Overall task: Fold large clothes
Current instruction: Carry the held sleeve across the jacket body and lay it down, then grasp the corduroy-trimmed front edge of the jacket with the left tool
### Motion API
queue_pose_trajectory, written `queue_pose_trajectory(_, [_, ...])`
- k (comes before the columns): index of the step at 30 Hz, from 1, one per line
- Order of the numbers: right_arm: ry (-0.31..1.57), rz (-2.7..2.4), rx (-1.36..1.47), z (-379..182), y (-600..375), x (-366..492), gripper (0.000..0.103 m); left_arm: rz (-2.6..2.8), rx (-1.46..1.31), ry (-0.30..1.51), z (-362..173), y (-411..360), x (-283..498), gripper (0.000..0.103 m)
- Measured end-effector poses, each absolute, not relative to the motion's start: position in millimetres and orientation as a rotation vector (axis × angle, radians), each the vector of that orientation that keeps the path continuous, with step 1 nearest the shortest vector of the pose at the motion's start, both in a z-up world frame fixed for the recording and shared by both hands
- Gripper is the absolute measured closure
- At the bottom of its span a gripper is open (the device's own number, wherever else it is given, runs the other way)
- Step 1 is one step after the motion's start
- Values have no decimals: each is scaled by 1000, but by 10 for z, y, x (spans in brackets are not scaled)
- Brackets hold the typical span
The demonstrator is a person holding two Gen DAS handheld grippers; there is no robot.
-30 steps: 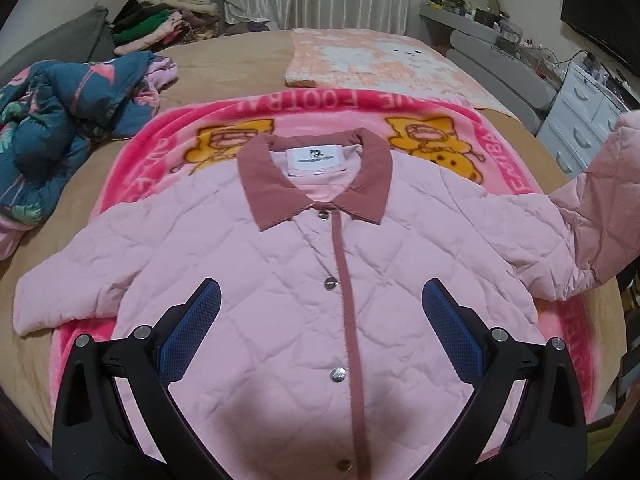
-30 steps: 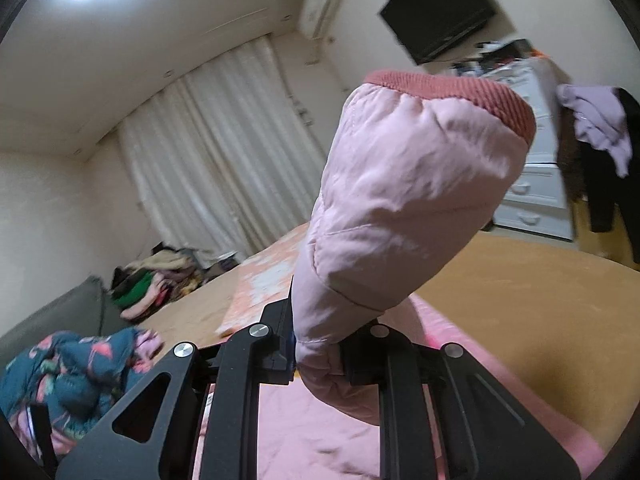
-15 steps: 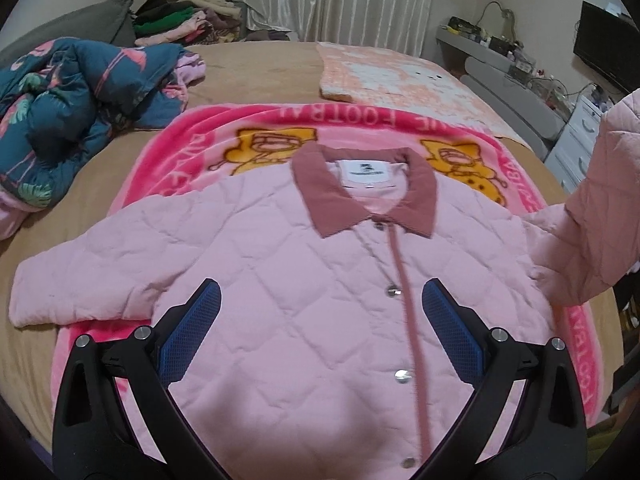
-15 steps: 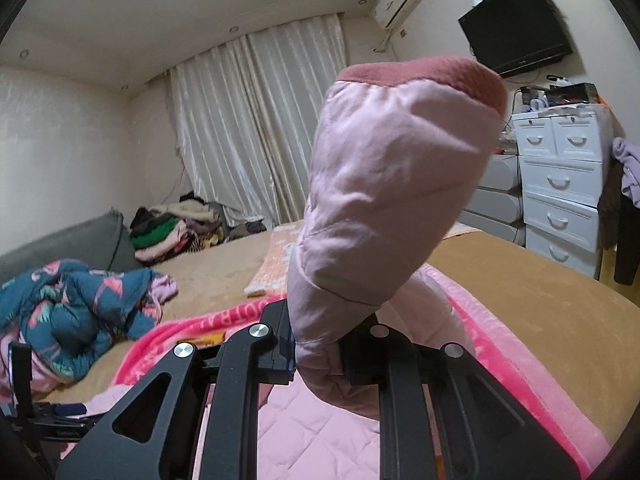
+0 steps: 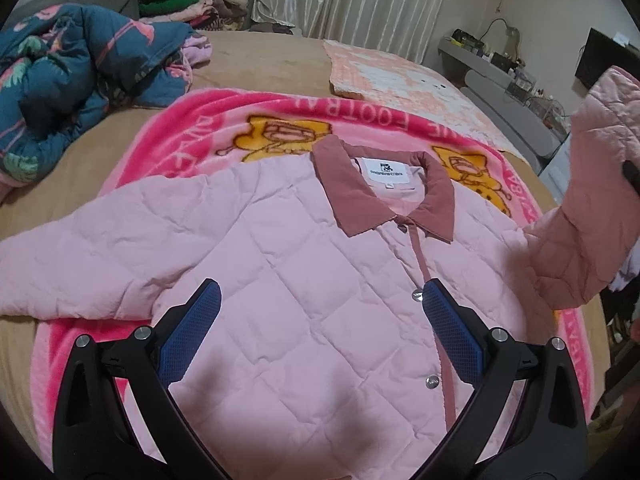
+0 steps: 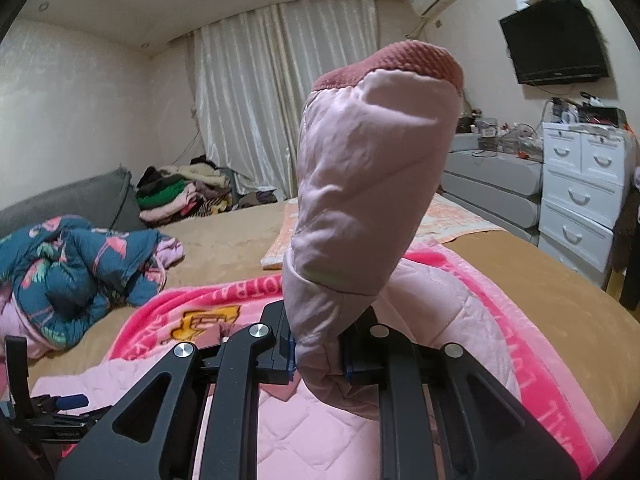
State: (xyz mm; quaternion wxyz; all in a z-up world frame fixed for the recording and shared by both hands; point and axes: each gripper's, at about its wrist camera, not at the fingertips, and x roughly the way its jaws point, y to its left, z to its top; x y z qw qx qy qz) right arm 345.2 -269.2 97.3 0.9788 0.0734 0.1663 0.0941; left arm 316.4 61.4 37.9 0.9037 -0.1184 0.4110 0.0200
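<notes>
On the pink blanket [image 5: 224, 120] the jacket [image 5: 280, 272] is laid flat, buttoned, collar up. Its sleeve [image 6: 372, 184] is pinched tight in the R gripper [image 6: 316, 354] and has been swung further inward vs. a sec ago, so the sleeve fold is underway. L gripper [image 5: 320, 320] is held wide, empty, above the front.

Soft indoor light is filling both fisheye views evenly, with no harsh glare. Dark corners are ringing each frame, and straight lines are bending near the edges. A dim shadow is falling across the pink jacket [image 5: 320, 320] at the lower centre. The right edge is blurring slightly.
</notes>
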Motion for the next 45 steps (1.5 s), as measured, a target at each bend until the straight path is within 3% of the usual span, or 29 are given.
queue_pose_trajectory(16, [418,292,6,696,-1694,3521,87,5,-420,868,172,1081,3024,9])
queue_pose_trajectory(30, [601,425,-140,-43,-755,3494,82,-23,-537,844,187,1471,2910,9])
queue_pose_trajectory(36, [679,467,-177,-321,-551,3439,71,-59,-610,829,149,1569,2928,9])
queue_pose_trajectory(42, [740,527,-232,-507,-375,3296,44,-152,-682,770,113,1555,2960,9])
queue_pose_trajectory(45, [772,543,-237,-558,-385,3202,23,-193,-703,803,4,1460,3022,9])
